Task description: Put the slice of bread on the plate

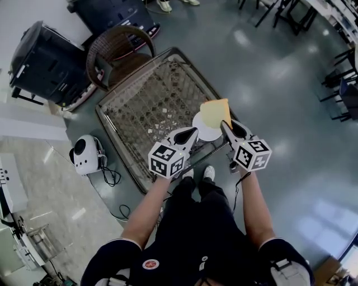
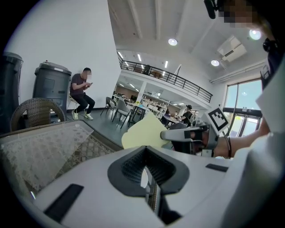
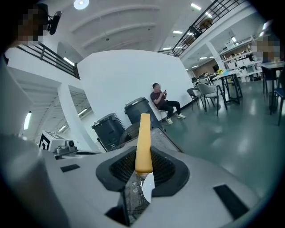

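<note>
Right gripper [image 1: 225,124] clamps the pale yellow bread slice [image 1: 215,111] above the round white plate [image 1: 202,134], at the near right edge of the brown wicker table [image 1: 151,100]. Left gripper [image 1: 193,133], at the plate's left: jaws narrowly parted, empty.

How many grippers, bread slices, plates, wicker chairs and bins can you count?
Grippers: 2 (left gripper, right gripper)
Bread slices: 1
Plates: 1
Wicker chairs: 1
Bins: 2
Total: 7

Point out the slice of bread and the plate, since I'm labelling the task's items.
slice of bread [image 1: 216,112]: head view, middle of its pale yellow face.
plate [image 1: 204,133]: head view, bare white part just below the slice of bread.
</note>
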Demonstrator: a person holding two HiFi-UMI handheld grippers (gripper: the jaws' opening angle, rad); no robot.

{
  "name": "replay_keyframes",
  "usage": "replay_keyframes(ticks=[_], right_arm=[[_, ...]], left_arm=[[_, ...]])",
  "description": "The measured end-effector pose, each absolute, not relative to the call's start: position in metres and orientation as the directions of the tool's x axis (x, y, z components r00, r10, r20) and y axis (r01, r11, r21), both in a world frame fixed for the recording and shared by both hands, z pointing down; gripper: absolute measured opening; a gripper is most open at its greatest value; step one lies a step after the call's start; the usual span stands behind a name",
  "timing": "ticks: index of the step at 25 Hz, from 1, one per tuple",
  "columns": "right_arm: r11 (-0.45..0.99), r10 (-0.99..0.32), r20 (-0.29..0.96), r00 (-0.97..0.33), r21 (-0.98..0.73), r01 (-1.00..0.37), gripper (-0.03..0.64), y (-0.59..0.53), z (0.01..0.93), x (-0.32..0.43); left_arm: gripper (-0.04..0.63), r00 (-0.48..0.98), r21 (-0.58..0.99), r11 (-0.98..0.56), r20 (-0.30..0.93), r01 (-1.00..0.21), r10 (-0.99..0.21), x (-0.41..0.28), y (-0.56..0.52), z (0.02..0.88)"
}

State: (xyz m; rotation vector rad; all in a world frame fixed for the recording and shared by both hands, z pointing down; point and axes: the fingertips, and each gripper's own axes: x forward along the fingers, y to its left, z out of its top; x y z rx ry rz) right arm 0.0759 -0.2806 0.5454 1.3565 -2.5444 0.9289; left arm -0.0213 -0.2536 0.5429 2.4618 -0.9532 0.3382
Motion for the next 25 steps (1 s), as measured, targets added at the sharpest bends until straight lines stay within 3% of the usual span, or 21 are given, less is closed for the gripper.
replay_keyframes(ticks=[25], right_arm=[[0.213,-0.636,0.487,-0.598,-0.634,-0.743,0.091,-0.279,0.672,0.062]], left_arm=[[0.006,0.725,0.402,-0.611,0.486,-0.682,-0.488,-0.015,-0.244,0.606]])
